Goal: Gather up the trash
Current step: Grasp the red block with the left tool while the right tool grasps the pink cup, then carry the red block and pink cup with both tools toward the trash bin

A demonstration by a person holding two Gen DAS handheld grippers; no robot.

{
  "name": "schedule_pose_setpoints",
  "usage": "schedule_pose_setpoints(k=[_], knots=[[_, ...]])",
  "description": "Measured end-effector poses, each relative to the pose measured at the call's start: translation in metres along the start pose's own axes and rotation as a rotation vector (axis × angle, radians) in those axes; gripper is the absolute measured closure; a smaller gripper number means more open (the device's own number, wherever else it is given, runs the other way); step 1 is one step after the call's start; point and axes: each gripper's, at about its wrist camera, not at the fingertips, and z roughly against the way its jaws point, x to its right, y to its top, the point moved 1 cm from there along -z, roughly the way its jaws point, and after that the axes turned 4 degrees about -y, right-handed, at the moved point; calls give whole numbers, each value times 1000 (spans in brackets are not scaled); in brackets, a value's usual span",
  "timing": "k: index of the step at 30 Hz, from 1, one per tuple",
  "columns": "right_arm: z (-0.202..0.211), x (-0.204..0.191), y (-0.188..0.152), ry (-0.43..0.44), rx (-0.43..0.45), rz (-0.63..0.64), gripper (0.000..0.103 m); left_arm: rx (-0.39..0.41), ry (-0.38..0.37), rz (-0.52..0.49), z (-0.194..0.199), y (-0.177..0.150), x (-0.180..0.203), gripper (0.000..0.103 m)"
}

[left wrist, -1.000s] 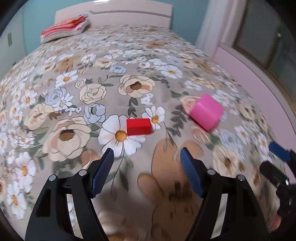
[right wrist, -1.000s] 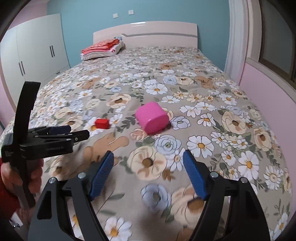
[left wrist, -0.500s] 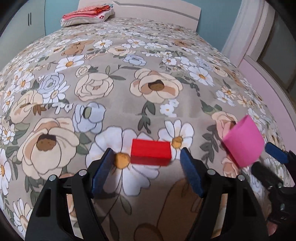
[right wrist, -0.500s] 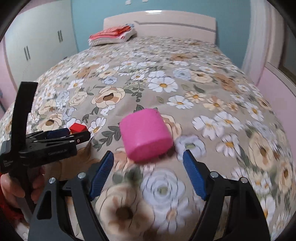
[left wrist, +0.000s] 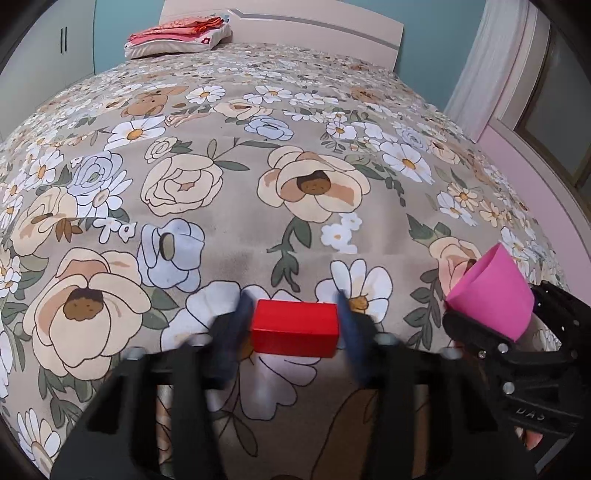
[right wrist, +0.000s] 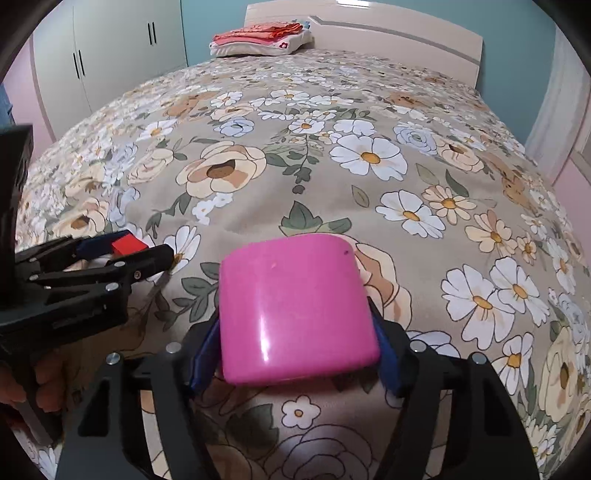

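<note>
- Left wrist view: the left gripper (left wrist: 295, 325) is held low and level over the floral-print bedspread (left wrist: 295, 166), its blue-padded fingers (left wrist: 349, 332) blurred and closed against both ends of a small red rectangular block (left wrist: 294, 328). The block sits on the spread, on a white daisy print.
- At the right edge of this view the right gripper (left wrist: 491, 321), black, holds a glossy pink plastic cup (left wrist: 493, 293) lying on its side. Faint letters reading roughly "DAS" show on the gripper's body; the rest cannot be read.
- Right wrist view: the right gripper (right wrist: 295, 354) is low over the bed, blue pads (right wrist: 203, 350) pressed against both sides of the pink cup (right wrist: 295, 310), which fills the space between them with its closed base towards the camera.
- To the left, the left gripper (right wrist: 122, 251) points across the bed with the red block (right wrist: 126, 244) between its tips; fingers of the person's hand (right wrist: 26, 384) wrap its handle.
- Folded red and white bedding (right wrist: 262, 40) lies by the cream headboard (right wrist: 388, 33); a white wardrobe (right wrist: 110, 59) stands at the left.
</note>
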Motion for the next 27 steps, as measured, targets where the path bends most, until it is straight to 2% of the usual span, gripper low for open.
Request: schedule_pose_setpoints(k=[13,21,27], knots=[[25,-4,-6,-7,54,-47,33,0,-26,-38,20,-7,0,63],[62,-7,-9,-21,90,-68,33,16,-21,-87,61,-13,7,63],[105,-16,-10,-20,119,-76,33,62,-15,-118,114,-13,12,63]])
